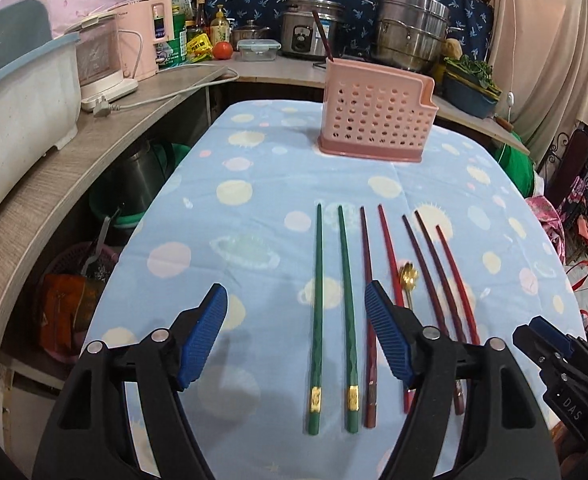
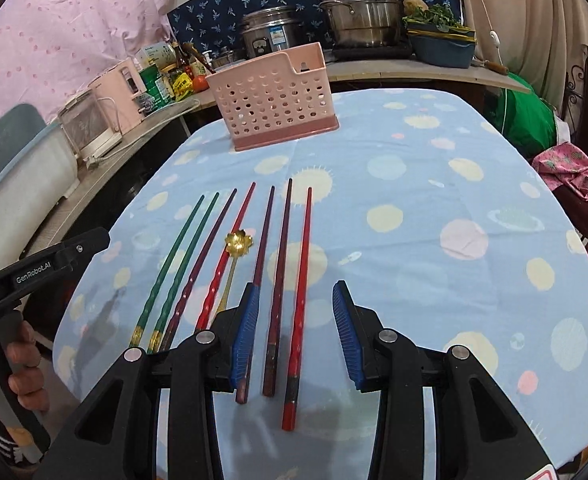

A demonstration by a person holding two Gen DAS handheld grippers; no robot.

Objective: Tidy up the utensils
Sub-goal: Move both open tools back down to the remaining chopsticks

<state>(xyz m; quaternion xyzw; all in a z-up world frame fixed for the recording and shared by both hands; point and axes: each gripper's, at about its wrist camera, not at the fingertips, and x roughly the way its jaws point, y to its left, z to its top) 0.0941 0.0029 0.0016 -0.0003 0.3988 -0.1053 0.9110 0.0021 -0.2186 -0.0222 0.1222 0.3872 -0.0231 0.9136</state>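
Several chopsticks lie side by side on the blue spotted tablecloth [image 1: 253, 184]: two green ones [image 1: 318, 312] [image 2: 173, 256], then dark purple and red ones [image 1: 390, 248] [image 2: 302, 292]. A small gold flower-shaped spoon [image 1: 408, 276] [image 2: 237, 244] lies among them. A pink perforated utensil holder [image 1: 378, 120] [image 2: 273, 100] stands upright at the far end of the table. My left gripper [image 1: 296, 300] is open above the green chopsticks. My right gripper [image 2: 296, 292] is open above a purple and a red chopstick. Both are empty.
A wooden counter [image 1: 93, 144] runs along the left and back with a kettle [image 1: 101, 60], bottles, a rice cooker [image 1: 310, 28] and a steel pot [image 1: 410, 32]. A white tub [image 1: 17, 92] sits at far left. Green and pink bundles [image 2: 530, 120] lie to the right.
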